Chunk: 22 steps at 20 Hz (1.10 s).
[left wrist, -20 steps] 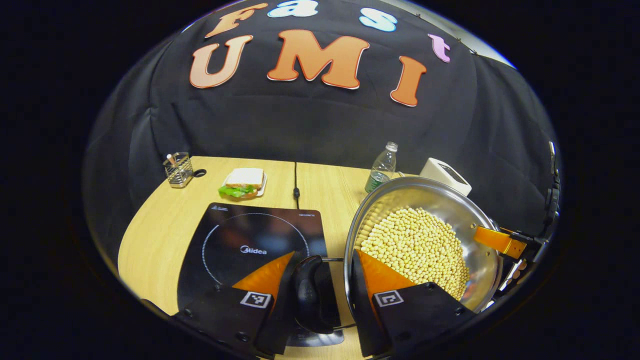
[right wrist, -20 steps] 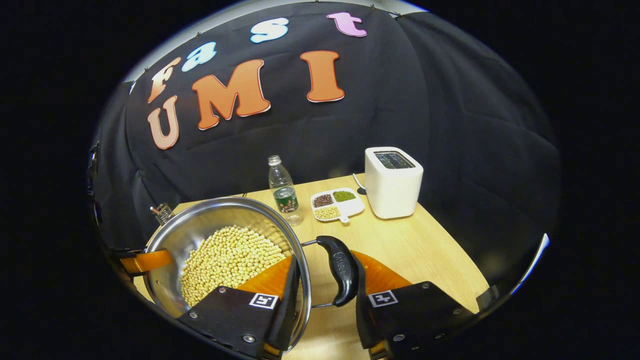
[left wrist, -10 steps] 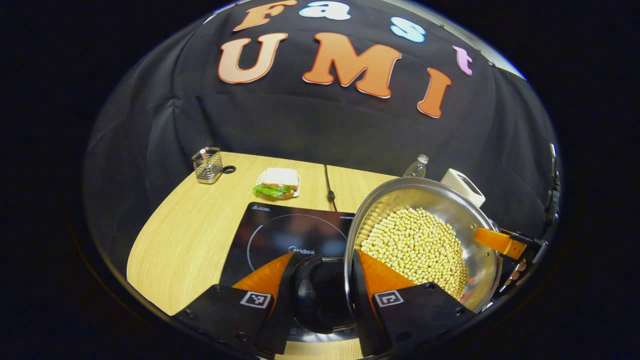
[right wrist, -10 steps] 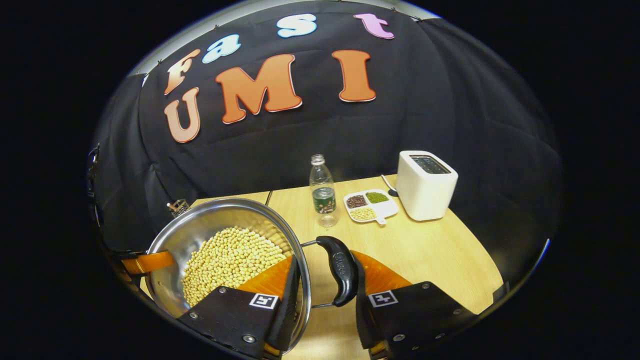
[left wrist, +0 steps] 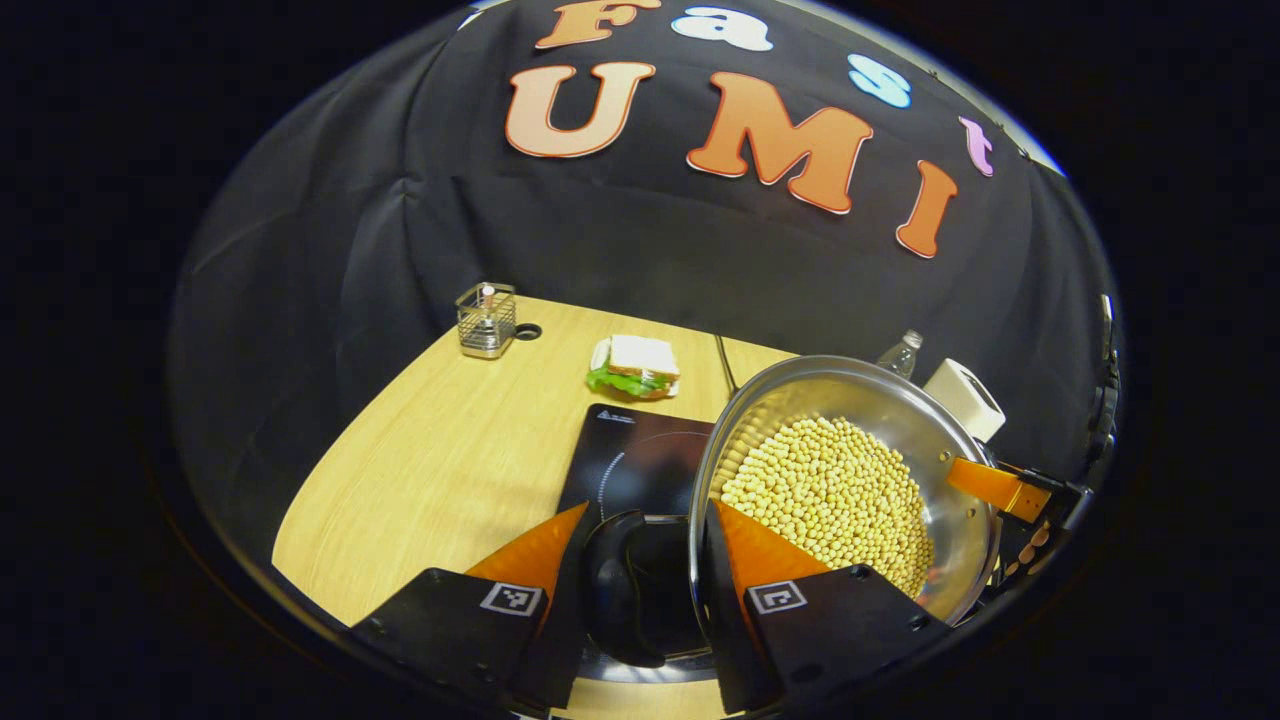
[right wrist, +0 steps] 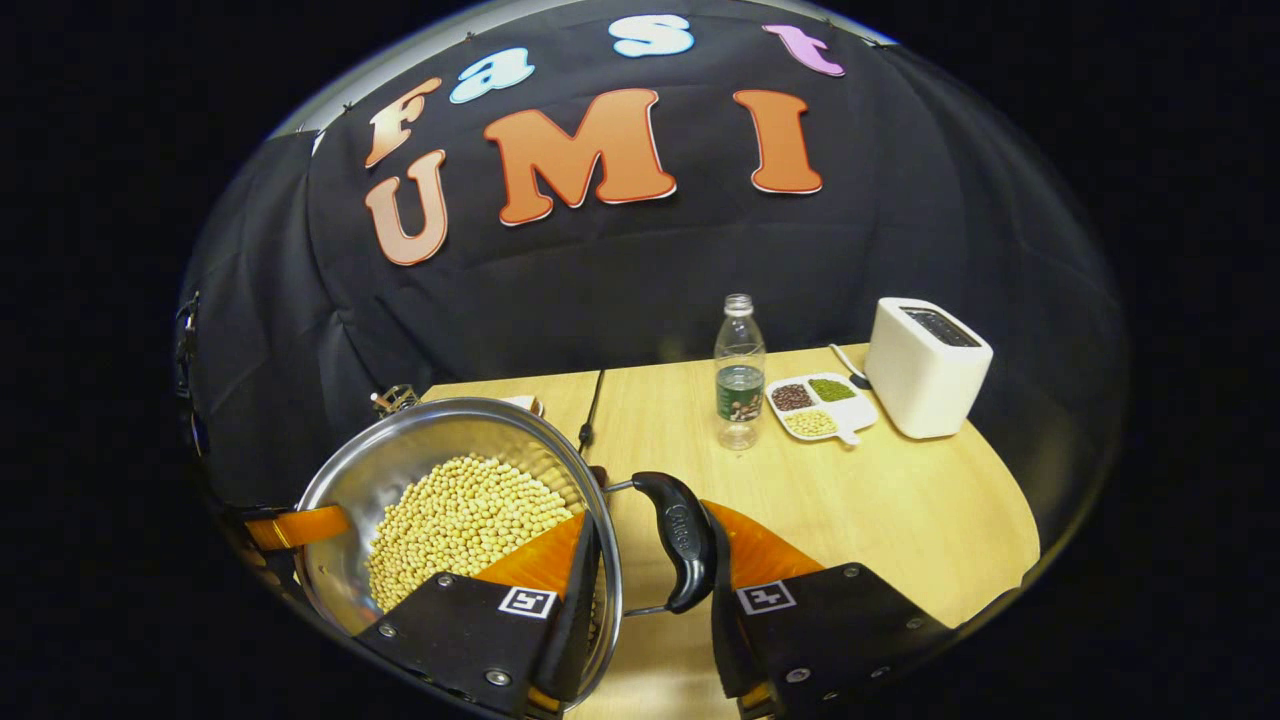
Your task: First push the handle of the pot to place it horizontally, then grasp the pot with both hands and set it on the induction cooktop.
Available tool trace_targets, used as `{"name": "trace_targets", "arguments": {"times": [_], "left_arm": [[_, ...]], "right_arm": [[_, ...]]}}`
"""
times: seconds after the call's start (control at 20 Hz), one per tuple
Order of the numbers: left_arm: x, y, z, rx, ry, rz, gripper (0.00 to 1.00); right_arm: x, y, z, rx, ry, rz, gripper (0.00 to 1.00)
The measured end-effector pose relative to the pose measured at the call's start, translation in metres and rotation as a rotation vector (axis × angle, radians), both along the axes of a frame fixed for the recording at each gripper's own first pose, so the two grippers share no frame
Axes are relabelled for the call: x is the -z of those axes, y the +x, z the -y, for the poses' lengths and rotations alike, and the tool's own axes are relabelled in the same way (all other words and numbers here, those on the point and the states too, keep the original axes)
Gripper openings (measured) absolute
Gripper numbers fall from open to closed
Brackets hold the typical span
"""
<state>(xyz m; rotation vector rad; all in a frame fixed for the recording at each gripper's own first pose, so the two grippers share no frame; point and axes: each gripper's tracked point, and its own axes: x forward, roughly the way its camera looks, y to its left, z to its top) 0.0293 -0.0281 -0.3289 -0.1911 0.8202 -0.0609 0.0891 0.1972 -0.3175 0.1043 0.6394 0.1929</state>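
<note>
Left gripper view
Left gripper (left wrist: pixel 652 590): clamped across the pot's black side handle (left wrist: pixel 612 585) and rim; one finger outside the handle, the other inside the pot
Pot (left wrist: pixel 930 440): steel, full of pale beans (left wrist: pixel 825 495); held over the right part of the induction cooktop (left wrist: pixel 640 460)
Far rim: right gripper (left wrist: pixel 1010 487) on it
Table (left wrist: pixel 450 470): sandwich (left wrist: pixel 638 364), wire caddy (left wrist: pixel 486 320)

Right gripper view
Right gripper (right wrist: pixel 655 590): closed on the opposite handle (right wrist: pixel 682 540) and rim
Pot (right wrist: pixel 400 460): lower left, left gripper (right wrist: pixel 295 525) at its far edge
Beyond: bottle (right wrist: pixel 740 372), sectioned dish (right wrist: pixel 820 405), toaster (right wrist: pixel 925 365)
</note>
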Motion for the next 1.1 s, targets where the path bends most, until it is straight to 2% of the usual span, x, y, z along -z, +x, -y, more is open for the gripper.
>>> {"name": "trace_targets", "arguments": {"times": [0.05,0.2,0.35,0.4,0.45,0.5,0.65,0.75,0.8,0.9,0.95,1.0,1.05,1.1], "left_arm": [[0.004,0.0,-0.007,-0.006,0.001,-0.005,0.6],[0.017,0.001,-0.024,-0.021,0.004,-0.027,0.58],[0.037,0.007,-0.037,-0.03,0.01,-0.049,0.61],[0.043,0.008,-0.041,-0.031,0.013,-0.058,0.58],[0.049,0.009,-0.044,-0.032,0.016,-0.07,0.6],[0.054,0.01,-0.046,-0.032,0.02,-0.08,0.63],[0.07,0.014,-0.052,-0.034,0.019,-0.107,0.58],[0.075,0.016,-0.055,-0.029,0.017,-0.115,0.61],[0.079,0.017,-0.055,-0.026,0.019,-0.118,0.59],[0.081,0.021,-0.056,-0.025,0.021,-0.119,0.63],[0.086,0.024,-0.054,-0.027,0.017,-0.122,0.6],[0.086,0.025,-0.054,-0.027,0.016,-0.123,0.62],[0.087,0.025,-0.055,-0.026,0.019,-0.127,0.67],[0.088,0.027,-0.056,-0.029,0.021,-0.127,0.63]], "right_arm": [[0.003,0.001,-0.007,-0.007,0.0,-0.006,0.51],[0.015,0.006,-0.026,-0.025,-0.003,-0.025,0.51],[0.033,0.011,-0.041,-0.032,0.009,-0.063,0.51],[0.039,0.013,-0.047,-0.036,0.009,-0.076,0.47],[0.046,0.015,-0.051,-0.04,0.007,-0.088,0.51],[0.052,0.016,-0.054,-0.044,0.003,-0.101,0.51],[0.066,0.018,-0.062,-0.05,-0.003,-0.133,0.52],[0.071,0.018,-0.065,-0.05,-0.01,-0.147,0.52],[0.073,0.019,-0.066,-0.05,-0.01,-0.153,0.52],[0.079,0.021,-0.067,-0.047,-0.007,-0.168,0.52],[0.081,0.021,-0.067,-0.044,-0.007,-0.175,0.52],[0.081,0.022,-0.066,-0.041,-0.009,-0.174,0.53],[0.082,0.023,-0.066,-0.039,-0.012,-0.175,0.51],[0.081,0.024,-0.066,-0.038,-0.012,-0.173,0.52]]}}
